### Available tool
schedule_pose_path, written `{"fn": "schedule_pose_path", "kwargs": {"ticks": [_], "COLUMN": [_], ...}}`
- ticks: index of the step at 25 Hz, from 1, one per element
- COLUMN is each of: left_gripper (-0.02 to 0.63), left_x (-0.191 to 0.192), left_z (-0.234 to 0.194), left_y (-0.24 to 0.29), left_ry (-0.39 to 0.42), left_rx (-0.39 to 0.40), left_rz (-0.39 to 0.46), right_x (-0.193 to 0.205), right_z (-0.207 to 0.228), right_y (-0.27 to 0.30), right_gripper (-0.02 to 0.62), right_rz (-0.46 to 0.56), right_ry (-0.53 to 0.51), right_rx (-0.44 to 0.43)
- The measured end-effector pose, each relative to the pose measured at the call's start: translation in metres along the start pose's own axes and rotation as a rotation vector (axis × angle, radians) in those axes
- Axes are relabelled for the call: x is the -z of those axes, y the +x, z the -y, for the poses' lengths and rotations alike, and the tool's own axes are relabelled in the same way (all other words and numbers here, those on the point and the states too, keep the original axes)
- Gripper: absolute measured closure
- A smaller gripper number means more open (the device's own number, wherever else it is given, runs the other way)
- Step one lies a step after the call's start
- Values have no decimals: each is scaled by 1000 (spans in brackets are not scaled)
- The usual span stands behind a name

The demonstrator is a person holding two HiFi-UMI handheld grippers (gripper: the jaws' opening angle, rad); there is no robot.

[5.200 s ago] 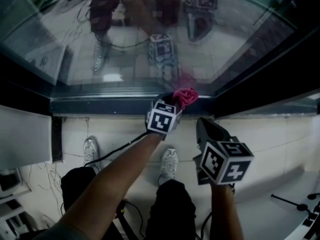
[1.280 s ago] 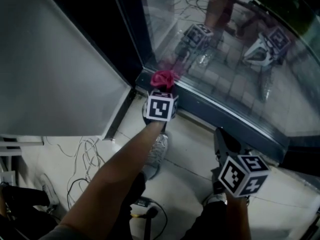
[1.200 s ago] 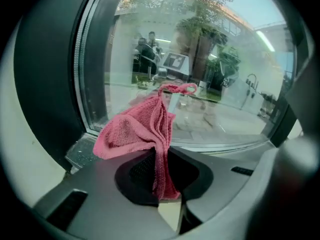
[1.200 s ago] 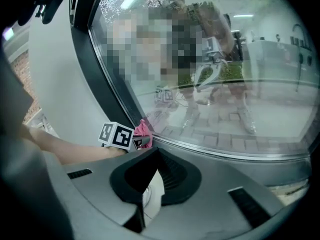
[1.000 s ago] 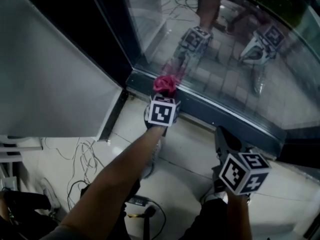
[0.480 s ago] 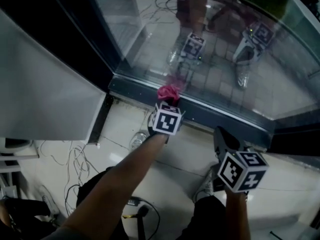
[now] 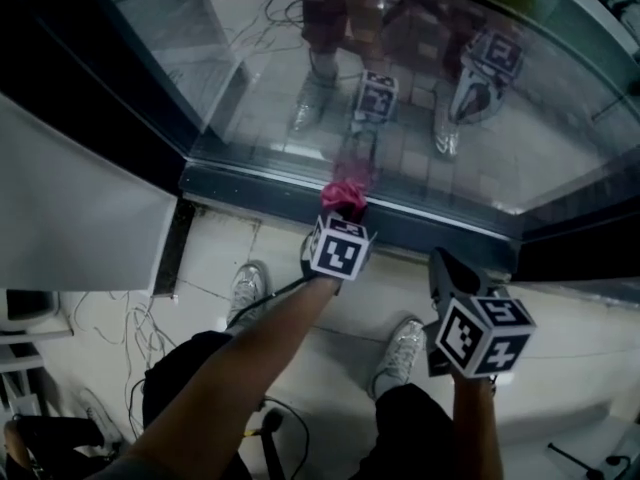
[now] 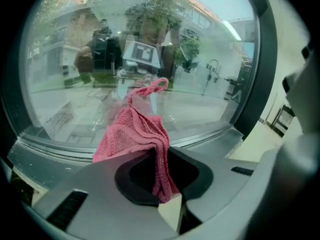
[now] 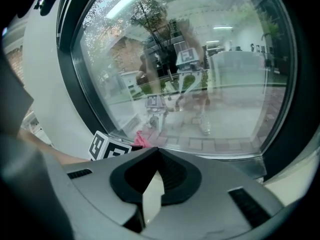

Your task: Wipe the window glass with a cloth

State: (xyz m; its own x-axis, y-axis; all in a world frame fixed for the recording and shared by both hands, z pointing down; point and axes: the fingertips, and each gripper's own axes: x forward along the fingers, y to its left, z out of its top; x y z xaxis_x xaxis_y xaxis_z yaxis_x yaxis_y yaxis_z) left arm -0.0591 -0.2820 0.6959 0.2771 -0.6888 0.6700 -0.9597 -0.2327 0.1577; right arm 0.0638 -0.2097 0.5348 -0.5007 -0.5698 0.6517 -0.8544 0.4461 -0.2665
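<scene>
We are clamping the pink cloth (image 8: 134, 134) in our left gripper (image 8: 162, 186), jaws pinched tight on a fold, and holding it at the bottom edge of the window glass (image 7: 420, 98), just above the lower frame (image 7: 250, 183). Our right gripper (image 9: 156, 156) is hanging near it over the floor (image 7: 580, 318), jaws together, gripping nothing.

Left gripper (image 8: 165, 184): jaws closed on pink cloth (image 8: 132, 136), a fold hanging down through the pinch. The rest bunches above the jaws, with one twisted loop poking up toward the window glass (image 8: 210, 59). Can't confirm contact. Dark frame (image 8: 265, 74) on the right, grey sill (image 8: 45, 156) along the bottom. The glass reflects a marker cube (image 8: 141, 54) and a person.
</scene>
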Motion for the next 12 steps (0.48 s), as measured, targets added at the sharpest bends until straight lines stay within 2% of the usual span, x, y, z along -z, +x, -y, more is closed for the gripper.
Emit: {"fn": "schedule_pose_path", "kwargs": {"ticks": [12], "left_gripper": [554], "left_x": [-12], "left_z": [122], "left_y": [42], "left_ry": [27], "left_rx": [127], "left_rz": [-19], "right_x": [20], "right_z": [71], "right_y": [-41], "right_gripper": [603], "right_rz": [21], "right_ry": [35], "right_rx": [76]}}
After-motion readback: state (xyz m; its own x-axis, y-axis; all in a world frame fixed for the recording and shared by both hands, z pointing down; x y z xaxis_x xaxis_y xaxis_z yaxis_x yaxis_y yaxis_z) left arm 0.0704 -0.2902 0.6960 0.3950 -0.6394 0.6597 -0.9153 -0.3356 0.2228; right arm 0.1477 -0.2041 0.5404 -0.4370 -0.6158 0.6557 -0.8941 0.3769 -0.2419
